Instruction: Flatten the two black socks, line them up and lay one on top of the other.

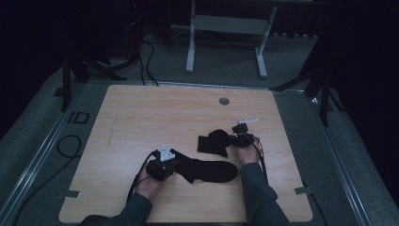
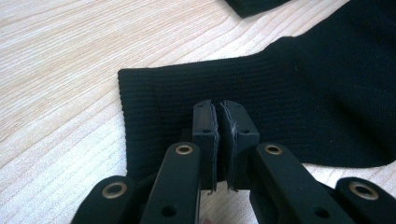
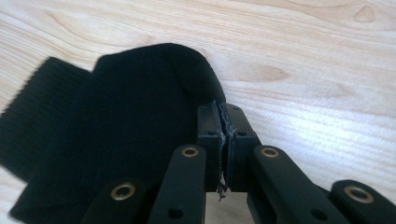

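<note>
Two black socks lie on the wooden table. The nearer sock is stretched out flat, its ribbed cuff towards my left gripper. That gripper's jaws stand shut over the cuff, and the fabric under them looks flat and unpinched. The farther sock is folded over on itself. My right gripper sits at this sock's right end, its jaws shut with the sock's rounded edge running into them.
A grey round grommet is set in the table's far side. Beyond the table stand a white frame's legs and dark tripod legs. Cables lie on the floor to the left. Bare wood spreads across the table's left and far parts.
</note>
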`<state>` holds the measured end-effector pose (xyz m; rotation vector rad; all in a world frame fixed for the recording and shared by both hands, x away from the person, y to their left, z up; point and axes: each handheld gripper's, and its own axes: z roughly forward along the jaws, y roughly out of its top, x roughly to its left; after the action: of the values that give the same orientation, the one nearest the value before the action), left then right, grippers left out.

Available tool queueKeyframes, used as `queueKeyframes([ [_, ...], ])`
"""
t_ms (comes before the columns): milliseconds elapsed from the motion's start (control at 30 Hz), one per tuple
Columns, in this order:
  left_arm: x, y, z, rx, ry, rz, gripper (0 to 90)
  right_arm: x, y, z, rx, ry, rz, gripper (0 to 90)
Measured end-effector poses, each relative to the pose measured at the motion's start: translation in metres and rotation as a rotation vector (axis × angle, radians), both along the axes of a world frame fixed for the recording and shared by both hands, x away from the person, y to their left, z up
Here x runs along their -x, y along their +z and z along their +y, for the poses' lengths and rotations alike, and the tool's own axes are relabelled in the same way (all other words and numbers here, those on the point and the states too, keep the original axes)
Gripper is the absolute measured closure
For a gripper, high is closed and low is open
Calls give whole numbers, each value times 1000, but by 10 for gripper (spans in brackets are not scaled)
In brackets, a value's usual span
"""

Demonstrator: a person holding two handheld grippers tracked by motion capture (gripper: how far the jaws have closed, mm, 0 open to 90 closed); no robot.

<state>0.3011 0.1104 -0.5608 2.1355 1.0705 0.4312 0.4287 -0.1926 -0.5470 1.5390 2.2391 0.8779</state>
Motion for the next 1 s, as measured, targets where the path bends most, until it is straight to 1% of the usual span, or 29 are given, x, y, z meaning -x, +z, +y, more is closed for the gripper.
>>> queueKeyframes([
  [67, 0, 0, 0, -1, 0, -1, 848, 3, 3, -1, -14, 0, -6, 871],
  [133, 0, 0, 0, -1, -1, -2, 849, 8, 8, -1, -31, 15, -25, 871],
  [167, 0, 0, 0, 0, -1, -1, 849, 11, 11, -2, -32, 28, -44, 871],
  [233, 0, 0, 0, 1, -1, -2, 849, 16, 16, -5, -35, 30, -63, 871],
  [333, 0, 0, 0, -1, 0, -4, 849, 22, 21, -10, -49, 31, -80, 871],
  [433, 0, 0, 0, -1, -1, -3, 848, 27, 22, -13, -54, 33, -83, 871],
  [600, 0, 0, 0, 0, -1, -4, 849, 41, 23, -18, -45, 48, -113, 870],
  [633, 0, 0, 0, 0, -1, -4, 849, 41, 23, -18, -45, 48, -113, 870],
  [667, 0, 0, 0, -3, -2, -7, 848, 48, 25, -25, -42, 36, -138, 871],
  [700, 0, 0, 0, -3, -2, -7, 848, 48, 25, -25, -42, 36, -138, 871],
  [733, 1, 0, 0, -2, 0, -7, 848, 51, 27, -29, -58, 29, -145, 870],
  [767, 1, 0, 0, -2, -1, -7, 848, 51, 27, -29, -58, 29, -145, 870],
  [833, 1, -1, 0, -1, -1, -8, 848, 53, 28, -33, -77, 29, -147, 870],
  [867, 1, -1, -1, -2, -2, -8, 848, 56, 29, -36, -84, 33, -157, 870],
  [1000, 1, -1, -1, 0, -2, -8, 848, 60, 29, -40, -95, 24, -169, 870],
])
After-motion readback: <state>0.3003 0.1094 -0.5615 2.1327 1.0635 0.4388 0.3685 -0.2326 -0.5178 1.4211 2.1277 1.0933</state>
